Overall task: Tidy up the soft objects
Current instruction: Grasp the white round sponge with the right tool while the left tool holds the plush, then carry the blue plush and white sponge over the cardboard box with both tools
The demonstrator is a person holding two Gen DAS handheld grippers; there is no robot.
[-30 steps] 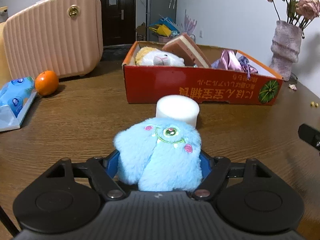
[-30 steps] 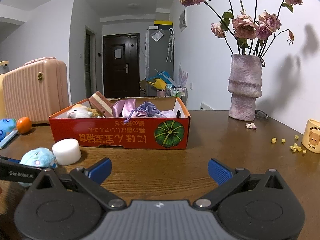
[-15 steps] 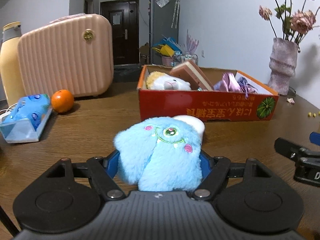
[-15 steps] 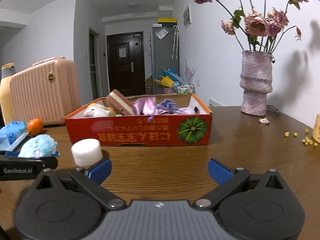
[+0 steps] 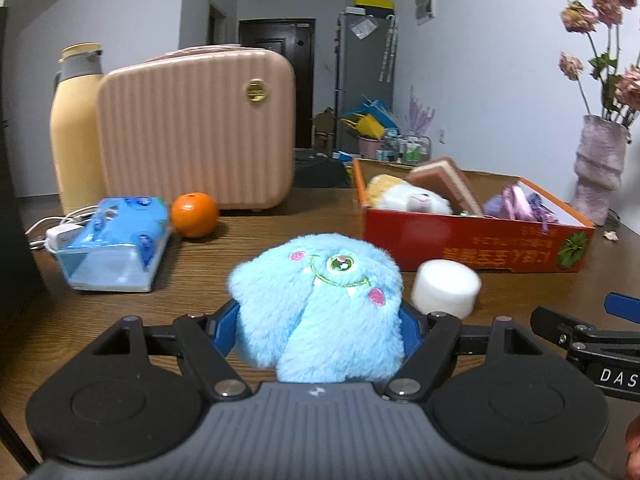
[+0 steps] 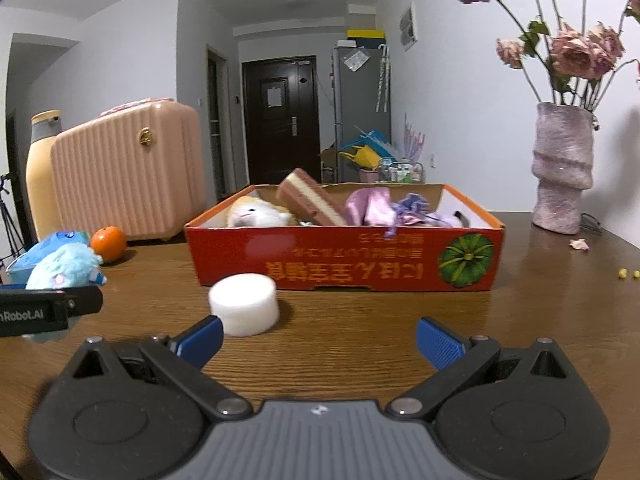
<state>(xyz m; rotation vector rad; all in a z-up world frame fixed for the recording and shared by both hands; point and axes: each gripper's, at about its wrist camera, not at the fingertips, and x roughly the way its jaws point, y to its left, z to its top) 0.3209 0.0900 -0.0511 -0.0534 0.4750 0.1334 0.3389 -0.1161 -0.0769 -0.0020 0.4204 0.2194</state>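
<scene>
A fluffy blue one-eyed plush toy is squeezed between the blue pads of my left gripper, held above the table; the right wrist view shows the same plush toy at far left. A white foam cylinder stands on the wood just ahead of my right gripper, near its left pad; that gripper is open and empty. Behind the white foam cylinder sits the red cardboard box with a white plush, a brown sponge block and purple cloth inside.
A pink ribbed case, a beige flask, an orange and a blue tissue pack stand at the left. A vase of dried roses is at the right rear, with yellow crumbs on the table.
My left gripper has lifted the blue plush and swung left, so the box and foam cylinder now sit to its right. My right gripper has moved closer to the cylinder.
</scene>
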